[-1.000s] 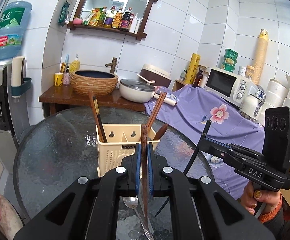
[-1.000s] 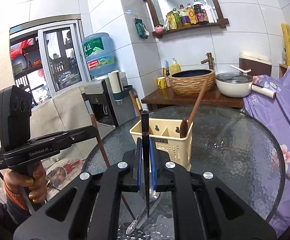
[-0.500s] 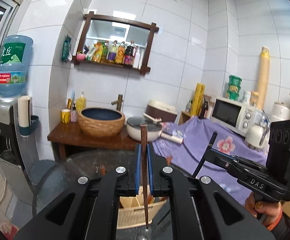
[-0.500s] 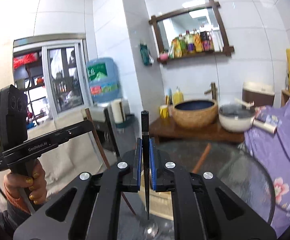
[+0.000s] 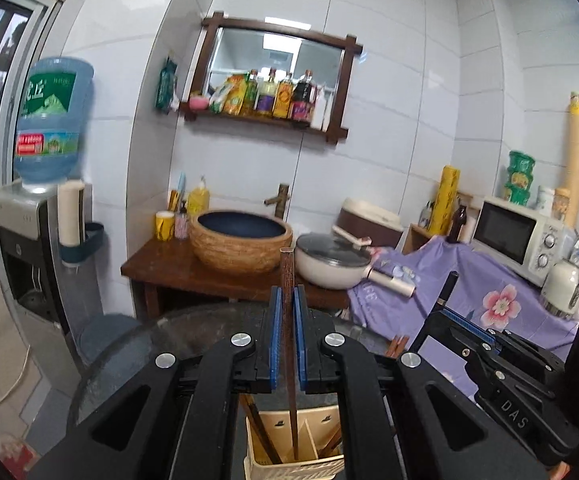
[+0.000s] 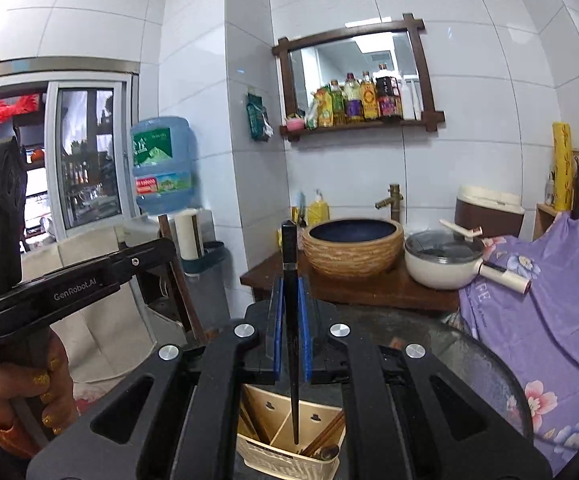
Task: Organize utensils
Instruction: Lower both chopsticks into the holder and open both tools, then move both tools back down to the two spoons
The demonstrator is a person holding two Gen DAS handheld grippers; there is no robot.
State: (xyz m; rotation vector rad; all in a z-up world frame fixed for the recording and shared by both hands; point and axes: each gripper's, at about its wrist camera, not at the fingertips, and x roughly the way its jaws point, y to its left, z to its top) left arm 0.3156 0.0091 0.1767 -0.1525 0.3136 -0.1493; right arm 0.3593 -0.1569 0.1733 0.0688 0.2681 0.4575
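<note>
We hold one brown chopstick clamped upright in the left claw and one black chopstick pinched in the right claw. The cream holder sits just below both claws, tips hanging over its compartments. To do this well, we'd keep each stick vertical, center the tip over one compartment, lower, then let go. Count: two claws, two held chopsticks, one holder with several utensils inside, exact number unclear.
</note>
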